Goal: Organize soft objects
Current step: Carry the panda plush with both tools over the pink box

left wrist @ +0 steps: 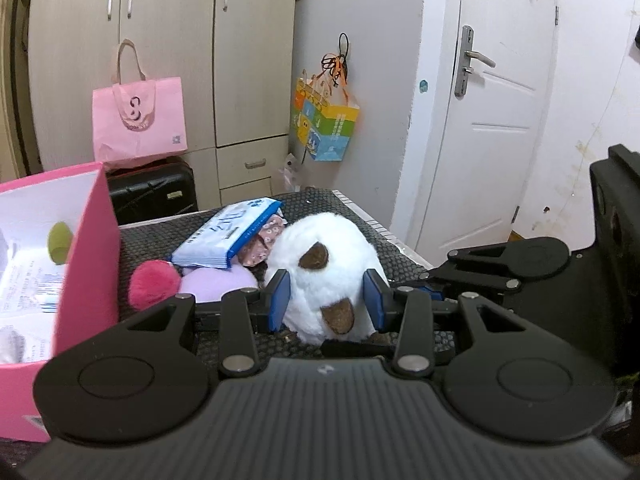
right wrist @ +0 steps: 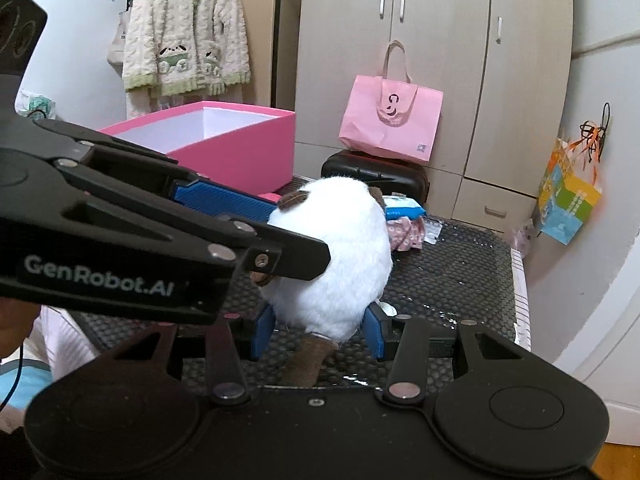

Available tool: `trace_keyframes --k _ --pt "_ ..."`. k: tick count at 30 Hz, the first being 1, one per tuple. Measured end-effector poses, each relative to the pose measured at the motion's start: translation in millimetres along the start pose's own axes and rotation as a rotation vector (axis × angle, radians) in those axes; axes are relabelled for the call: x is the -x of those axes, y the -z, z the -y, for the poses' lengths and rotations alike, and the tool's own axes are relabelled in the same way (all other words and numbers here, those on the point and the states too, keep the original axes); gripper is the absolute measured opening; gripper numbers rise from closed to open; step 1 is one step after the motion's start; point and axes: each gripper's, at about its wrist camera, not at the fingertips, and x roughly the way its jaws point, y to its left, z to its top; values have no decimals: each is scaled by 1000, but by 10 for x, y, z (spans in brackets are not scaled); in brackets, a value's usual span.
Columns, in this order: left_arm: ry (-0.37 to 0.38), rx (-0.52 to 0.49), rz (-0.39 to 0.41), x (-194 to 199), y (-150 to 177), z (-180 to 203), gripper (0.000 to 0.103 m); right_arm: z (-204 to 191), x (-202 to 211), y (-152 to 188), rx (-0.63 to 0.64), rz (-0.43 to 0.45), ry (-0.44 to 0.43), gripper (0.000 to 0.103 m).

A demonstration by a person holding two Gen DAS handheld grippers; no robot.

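White plush toy (left wrist: 328, 280), light and squashy, sits gripped over the dark mesh table (right wrist: 460, 272) beside the pink box (left wrist: 88, 248): left gripper (left wrist: 326, 300) and right gripper (right wrist: 320, 330) both clamp its yielding, bulky body, the surest hold.
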Motion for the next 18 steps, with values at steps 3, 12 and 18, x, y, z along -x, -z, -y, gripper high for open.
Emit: trace_keyframes --k 3,12,18 --pt "-17 -36 -2 152 -8 24 39 -79 63 -41 -11 1 -20 51" --pt "-63 -64 -11 642 12 -69 42 -312 270 -198 -55 -15 -177 52" --pt "-107 -66 -2 959 -3 -154 42 -576 367 -354 3 -2 -218 52"
